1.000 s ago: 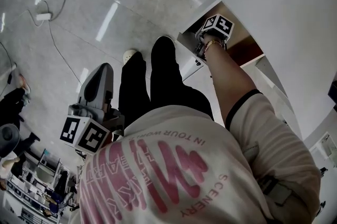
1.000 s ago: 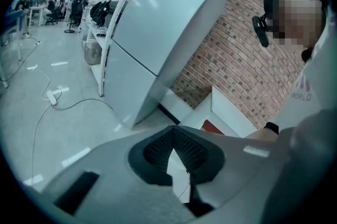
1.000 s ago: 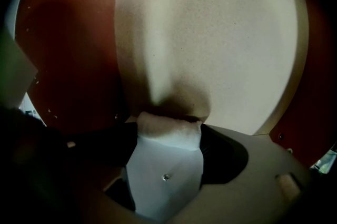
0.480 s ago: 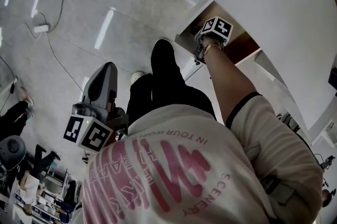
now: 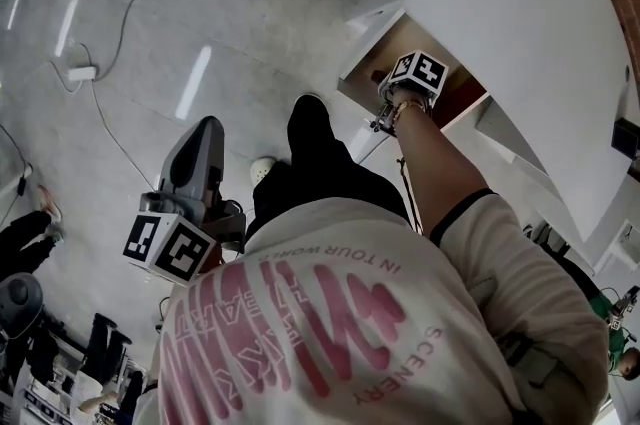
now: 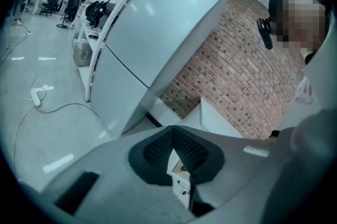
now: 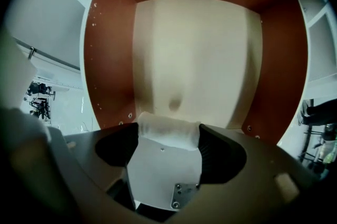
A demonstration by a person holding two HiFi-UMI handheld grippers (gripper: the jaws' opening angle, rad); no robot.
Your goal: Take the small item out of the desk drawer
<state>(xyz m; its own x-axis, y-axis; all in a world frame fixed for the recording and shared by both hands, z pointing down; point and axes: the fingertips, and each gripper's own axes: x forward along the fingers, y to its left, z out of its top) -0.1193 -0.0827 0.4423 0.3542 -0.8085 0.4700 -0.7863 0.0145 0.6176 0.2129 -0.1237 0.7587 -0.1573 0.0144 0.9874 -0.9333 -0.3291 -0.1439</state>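
Brown-walled, pale-bottomed desk drawer [image 7: 110,59] straight ahead of right gripper [image 7: 168,139], pinching small whitish translucent item [image 7: 167,128] at its tips. Left gripper [image 6: 172,138] pressed together, empty, grey floor [image 6: 31,133] beyond.

Right gripper [image 7: 168,138] rose from the desk drawer [image 7: 109,54] floor toward its top rim, small item [image 7: 167,128] clamped between the jaws; left gripper [image 5: 203,135] lifted slightly at the person's side; white shoe [image 5: 262,169] slid back, ending well behind the black shoe [image 5: 310,113].

Right claw [image 5: 386,117] above the open white desk drawer [image 5: 372,63]
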